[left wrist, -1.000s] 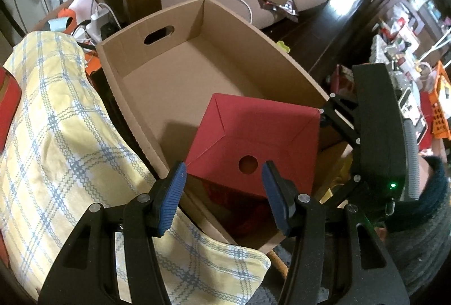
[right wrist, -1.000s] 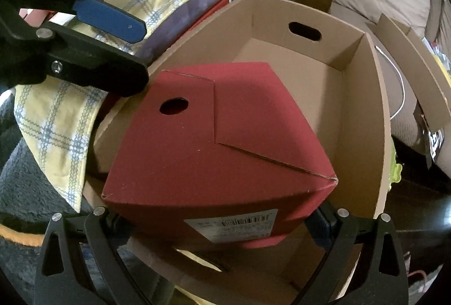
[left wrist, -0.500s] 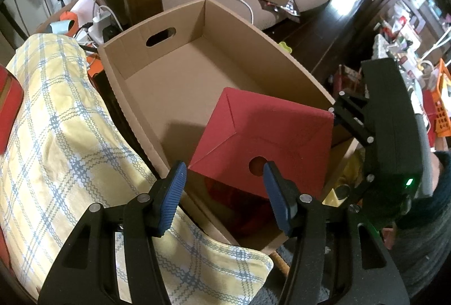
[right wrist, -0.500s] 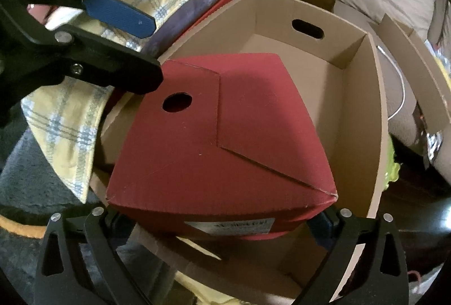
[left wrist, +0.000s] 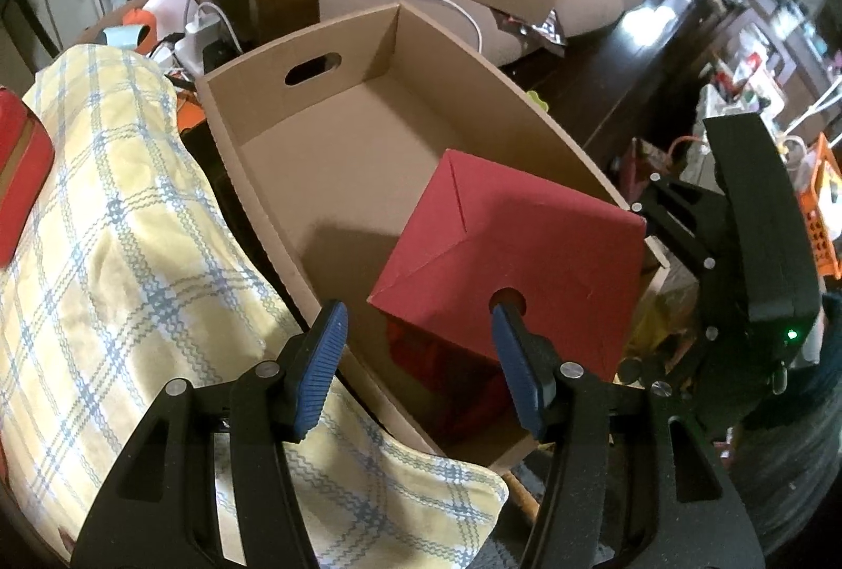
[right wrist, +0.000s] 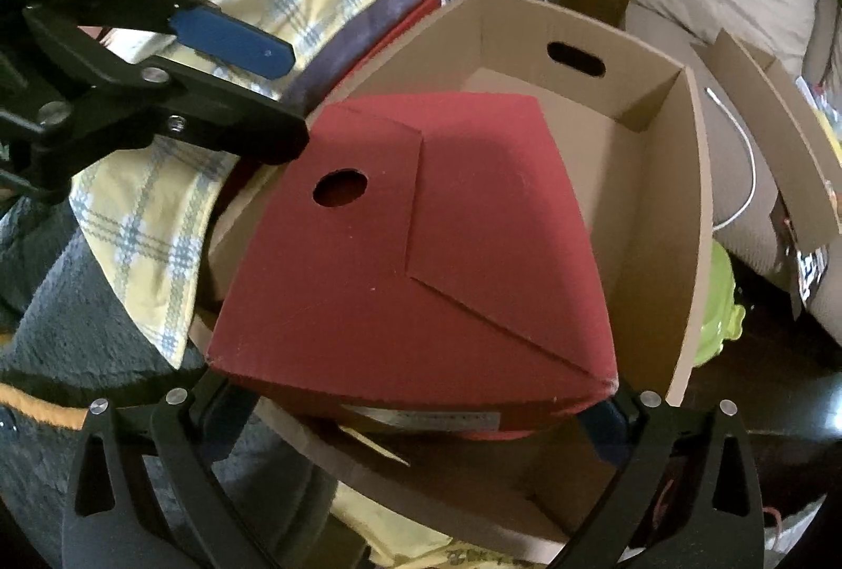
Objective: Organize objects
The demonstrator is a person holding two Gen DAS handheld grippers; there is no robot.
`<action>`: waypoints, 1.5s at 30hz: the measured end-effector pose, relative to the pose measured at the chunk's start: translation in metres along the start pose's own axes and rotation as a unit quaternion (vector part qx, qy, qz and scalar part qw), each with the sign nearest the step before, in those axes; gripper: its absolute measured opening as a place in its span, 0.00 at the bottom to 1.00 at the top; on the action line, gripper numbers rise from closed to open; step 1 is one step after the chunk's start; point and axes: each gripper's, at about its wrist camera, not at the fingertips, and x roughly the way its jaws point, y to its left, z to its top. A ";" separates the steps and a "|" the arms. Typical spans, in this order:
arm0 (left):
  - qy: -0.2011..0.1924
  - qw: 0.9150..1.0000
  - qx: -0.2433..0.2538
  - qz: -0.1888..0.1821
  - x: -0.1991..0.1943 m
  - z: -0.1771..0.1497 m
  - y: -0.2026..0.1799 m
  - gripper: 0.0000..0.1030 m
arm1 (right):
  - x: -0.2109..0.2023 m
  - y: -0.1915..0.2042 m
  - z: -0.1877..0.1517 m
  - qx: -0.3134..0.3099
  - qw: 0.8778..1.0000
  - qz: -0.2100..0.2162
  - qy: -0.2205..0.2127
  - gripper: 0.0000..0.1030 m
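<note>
The big open brown cardboard carton (right wrist: 679,221) has the dark red folded cardboard box (right wrist: 421,253) tilted over its near end, clamped by the right gripper (right wrist: 416,406). It could snag the near rim and slip. The left gripper (left wrist: 418,358) hovers open, empty. The box's white sticker is unreadable.

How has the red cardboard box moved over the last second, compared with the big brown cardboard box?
Yes. The red cardboard box has shifted slightly rightward along the brown cardboard box's near end.
</note>
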 end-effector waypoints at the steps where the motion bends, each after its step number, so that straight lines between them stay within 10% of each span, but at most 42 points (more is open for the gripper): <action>1: 0.000 1.000 -0.001 0.001 0.000 0.000 0.000 0.53 | -0.001 0.001 0.001 -0.004 1.000 -0.002 -0.001 1.00; 25: 0.021 1.000 -0.002 0.022 0.010 0.006 -0.020 0.57 | -0.009 0.005 -0.006 -0.010 0.999 0.013 -0.041 1.00; 38: 0.017 0.994 0.033 0.107 0.025 0.003 -0.041 0.56 | -0.004 0.003 -0.007 -0.014 0.999 0.013 -0.029 1.00; 45: 0.037 0.996 0.047 0.059 0.015 0.010 -0.057 0.43 | -0.007 -0.001 -0.007 -0.004 0.998 0.027 -0.047 1.00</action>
